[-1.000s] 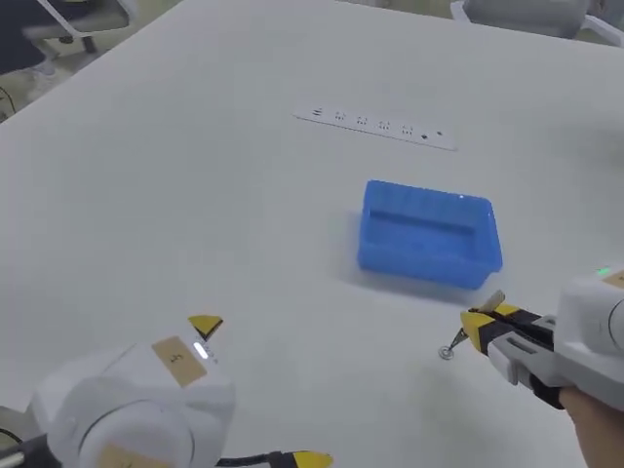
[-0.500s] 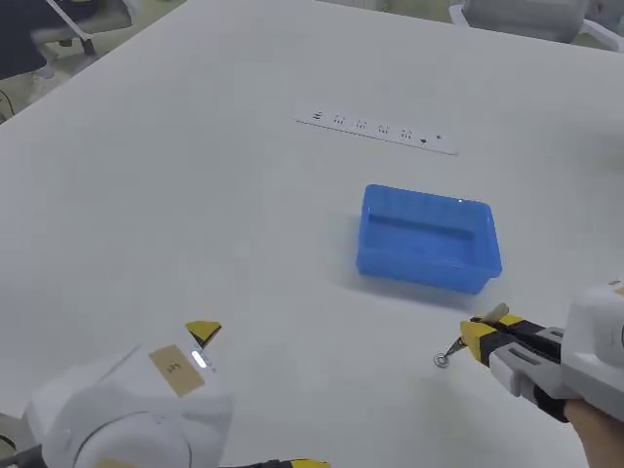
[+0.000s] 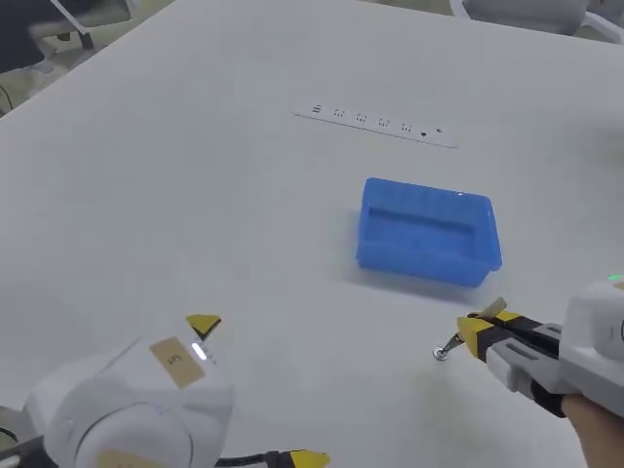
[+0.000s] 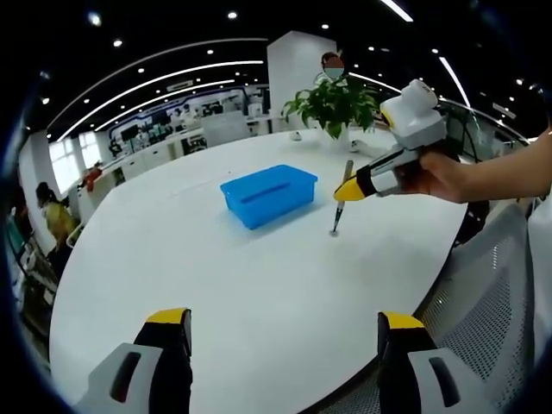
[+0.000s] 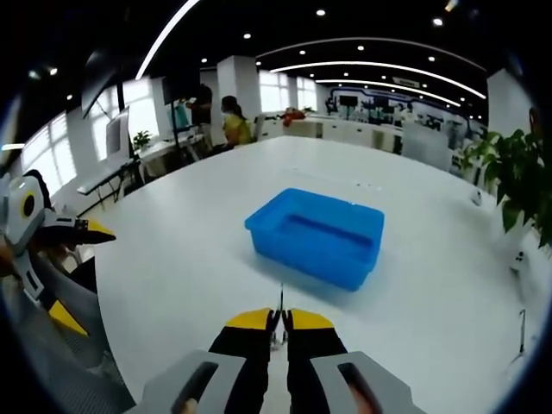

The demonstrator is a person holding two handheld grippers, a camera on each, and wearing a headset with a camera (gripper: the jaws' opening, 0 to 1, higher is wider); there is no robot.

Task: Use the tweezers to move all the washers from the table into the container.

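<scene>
Washer (image 3: pixel 442 354), a small metal ring, lies on the white tabletop (image 3: pixel 195 175) at about 6 o'clock from the blue container (image 3: pixel 424 265), near it but apart. The tips of the tweezers (image 3: pixel 453 341) are right at the washer; I cannot tell whether they already pinch it. The right tool (image 3: pixel 485 327) has its jaws pressed together on the tweezers' handle. The left tool (image 4: pixel 285 319) hangs at about 8 o'clock of the scene, jaws wide apart and holding nothing. The washer is likely light, stiff, thin and slick, lying flat, so it would probably slip from a loose pinch. The best hold is across its rim, one tip inside the hole.
</scene>
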